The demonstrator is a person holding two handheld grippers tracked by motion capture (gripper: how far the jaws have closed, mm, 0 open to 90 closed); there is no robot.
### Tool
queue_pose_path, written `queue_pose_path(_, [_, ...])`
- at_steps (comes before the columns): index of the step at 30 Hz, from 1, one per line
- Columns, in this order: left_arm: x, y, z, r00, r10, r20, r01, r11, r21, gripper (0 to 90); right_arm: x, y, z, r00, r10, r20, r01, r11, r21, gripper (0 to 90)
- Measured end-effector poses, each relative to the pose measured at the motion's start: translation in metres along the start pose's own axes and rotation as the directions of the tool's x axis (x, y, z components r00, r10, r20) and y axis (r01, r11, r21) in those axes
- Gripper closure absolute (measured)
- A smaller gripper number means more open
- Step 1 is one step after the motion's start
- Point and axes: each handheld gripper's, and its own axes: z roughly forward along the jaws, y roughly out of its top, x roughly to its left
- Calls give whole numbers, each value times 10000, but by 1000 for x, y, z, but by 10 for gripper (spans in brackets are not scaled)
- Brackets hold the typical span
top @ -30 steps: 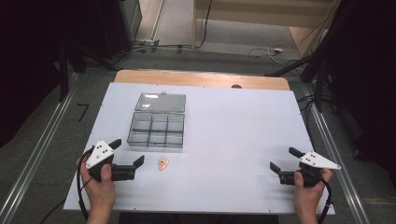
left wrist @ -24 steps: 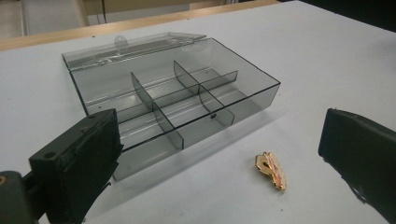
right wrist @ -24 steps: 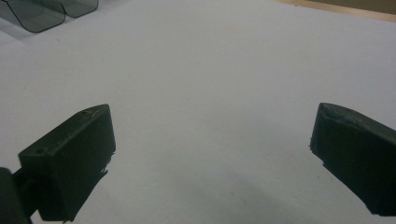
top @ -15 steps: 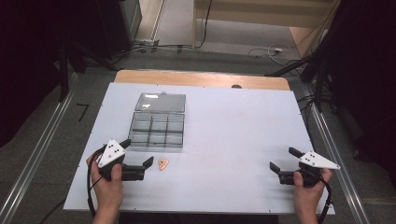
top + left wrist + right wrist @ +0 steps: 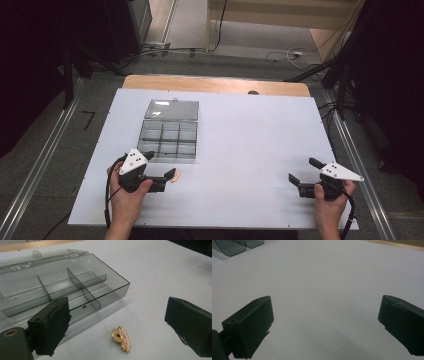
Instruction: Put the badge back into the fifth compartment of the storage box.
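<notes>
A small gold and pink trinket [image 5: 121,338] lies on the white table, just in front of a smoky clear compartment box [image 5: 67,287] whose lid is folded back. My left gripper [image 5: 117,327] stands open with the trinket between its jaws, apart from both pads. From above, the same trinket [image 5: 175,176] rests right at the left gripper [image 5: 161,170], below the box [image 5: 168,136]. My right gripper [image 5: 301,171] is open at the table's near right, over bare table, and its own view shows the right gripper [image 5: 325,327] with nothing between its jaws.
The white table [image 5: 250,130] has a wooden strip [image 5: 215,84] along its far edge. Metal rails [image 5: 40,165] run down both sides on the floor. A corner of the box lid [image 5: 234,246] appears far off in the right gripper view.
My left gripper has moved right and slightly toward the near edge, closing on the trinket until it sits between the jaws. The right gripper has stayed still.
</notes>
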Motion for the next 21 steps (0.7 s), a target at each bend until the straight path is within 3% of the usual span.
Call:
queue_pose_path(10, [-5,-2,14,9998,-173,84,165,9965,823,231,0,0,0,10000,-28,14,28,10000,8,0])
queue_pose_path(13, [-6,-3,20,9995,-283,117,265,9911,1307,278,0,0,0,10000,-28,21,28,10000,21,0])
queue_pose_path(21, [-6,-6,27,9991,-427,-16,423,9820,1841,391,0,0,0,10000,-16,36,16,10000,63,0])
